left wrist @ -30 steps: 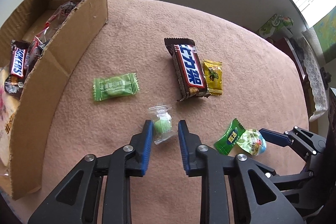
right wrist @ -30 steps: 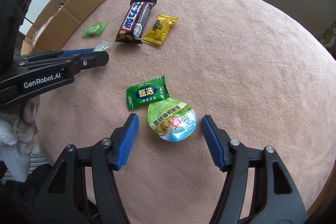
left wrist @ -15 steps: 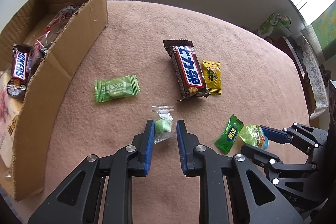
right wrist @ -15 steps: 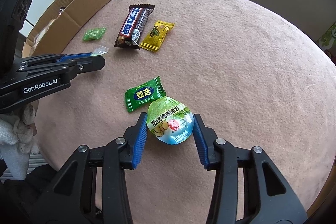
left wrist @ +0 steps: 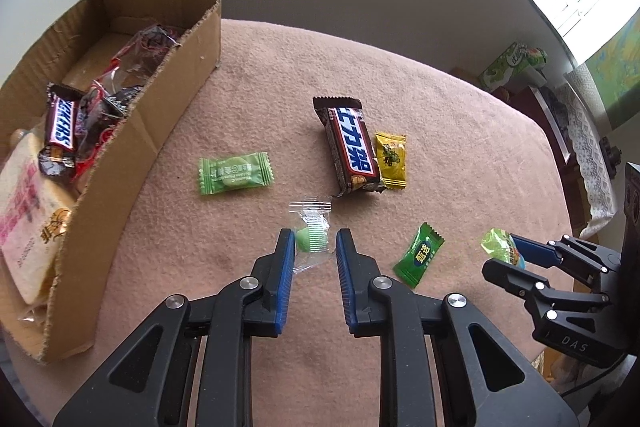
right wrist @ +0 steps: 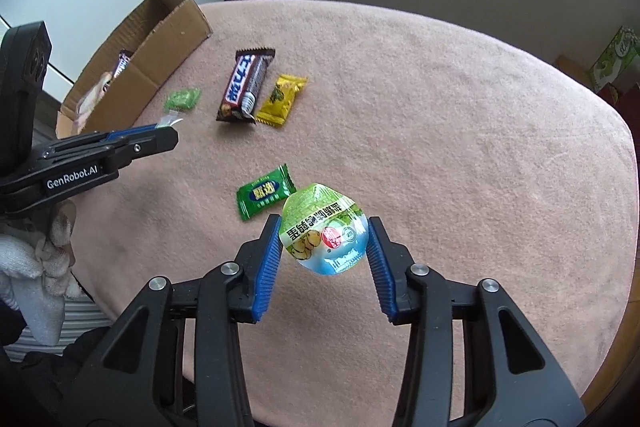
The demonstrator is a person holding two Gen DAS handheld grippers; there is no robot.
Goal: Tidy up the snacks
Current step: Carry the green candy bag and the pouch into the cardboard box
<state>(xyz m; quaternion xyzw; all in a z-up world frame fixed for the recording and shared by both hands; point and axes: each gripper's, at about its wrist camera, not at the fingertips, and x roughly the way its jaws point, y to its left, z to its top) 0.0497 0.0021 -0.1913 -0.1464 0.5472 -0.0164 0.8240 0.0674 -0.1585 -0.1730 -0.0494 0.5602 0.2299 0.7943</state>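
While both grippers carry a snack above the pink tabletop (right wrist: pixel 460 115), each hold looks fragile. The left gripper (left wrist: pixel 311 251) pinches a clear-wrapped green candy (left wrist: pixel 310 235) mostly by its loose film, which could slide out on the way to the cardboard box (left wrist: pixel 132 151). The right gripper (right wrist: pixel 324 237) squeezes a round green-and-blue packet (right wrist: pixel 324 233) at its curved edges only; a tilt or jolt might pop it free, dropping it near the dark green candy (right wrist: pixel 265 191) below.
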